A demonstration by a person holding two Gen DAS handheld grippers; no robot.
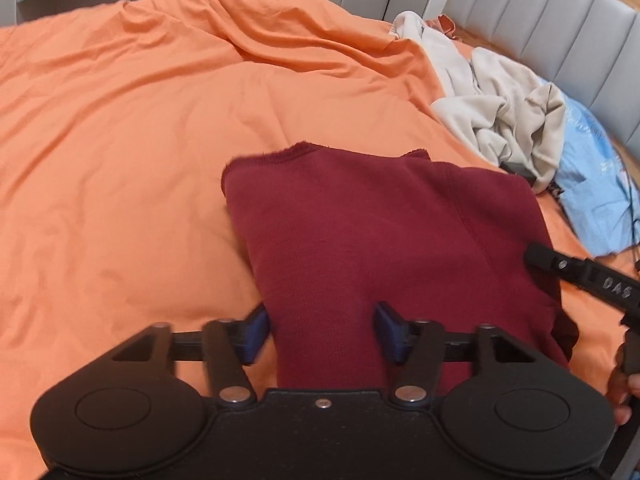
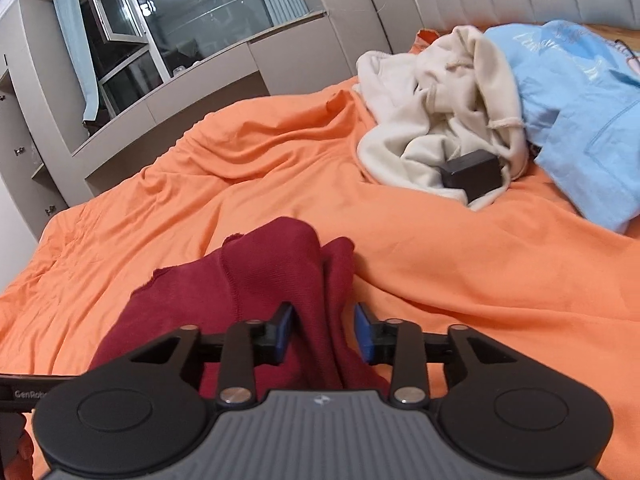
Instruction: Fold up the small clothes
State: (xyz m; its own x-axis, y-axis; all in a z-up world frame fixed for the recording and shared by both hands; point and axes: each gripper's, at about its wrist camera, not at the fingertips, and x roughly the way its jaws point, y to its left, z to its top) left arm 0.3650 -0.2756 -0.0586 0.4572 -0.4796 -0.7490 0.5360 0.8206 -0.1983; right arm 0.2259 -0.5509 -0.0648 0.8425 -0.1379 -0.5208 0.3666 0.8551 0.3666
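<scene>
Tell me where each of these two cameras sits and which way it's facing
Left wrist: sits on the left gripper, faces down across the maroon garment on the orange sheet; the right gripper's finger and a hand show at the right edge.
Right wrist: sits on the right gripper, faces over the garment's edge toward the window; own blue pads show.
Shared: maroon garment, beige garment, blue garment.
</scene>
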